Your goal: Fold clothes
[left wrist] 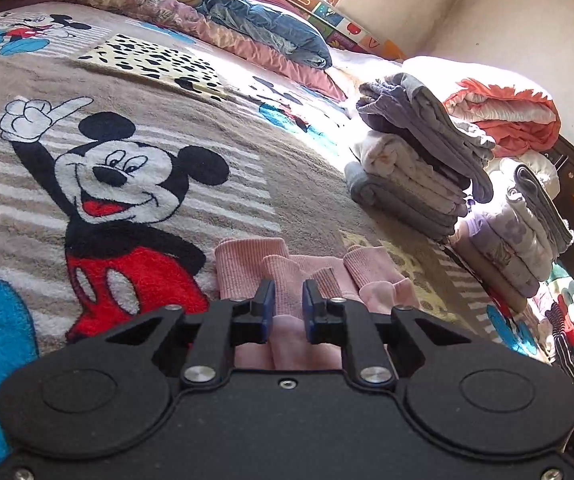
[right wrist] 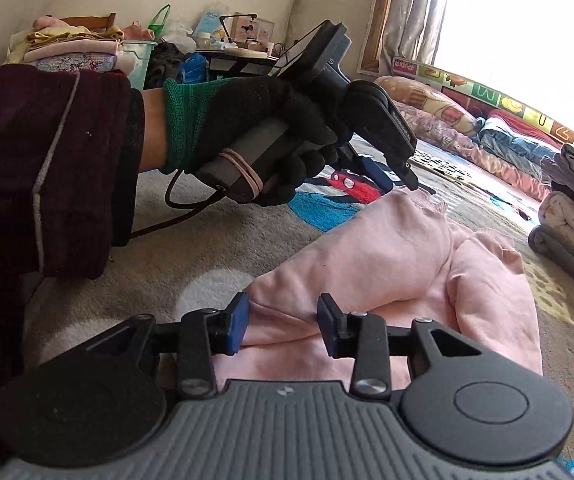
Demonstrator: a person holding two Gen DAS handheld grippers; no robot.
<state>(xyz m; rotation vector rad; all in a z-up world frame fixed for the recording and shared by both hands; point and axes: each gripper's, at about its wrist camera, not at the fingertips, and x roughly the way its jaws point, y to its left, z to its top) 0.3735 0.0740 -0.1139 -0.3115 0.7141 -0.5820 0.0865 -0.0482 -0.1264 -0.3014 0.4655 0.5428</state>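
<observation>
We cannot see the pink garment's [left wrist: 287, 280] near half: the left gripper's [left wrist: 289, 300] body hides it.

Black glove [right wrist: 255, 120] with green cuff [right wrist: 183, 120], maroon sleeve [right wrist: 47, 168], blue-padded black jaws

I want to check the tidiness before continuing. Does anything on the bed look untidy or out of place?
Only the pink garment stands out: it lies bunched and creased on the blanket, with its ribbed cuffs overlapping unevenly. The folded stacks beside it look neat, though the top grey piece hangs over the edge.
</observation>
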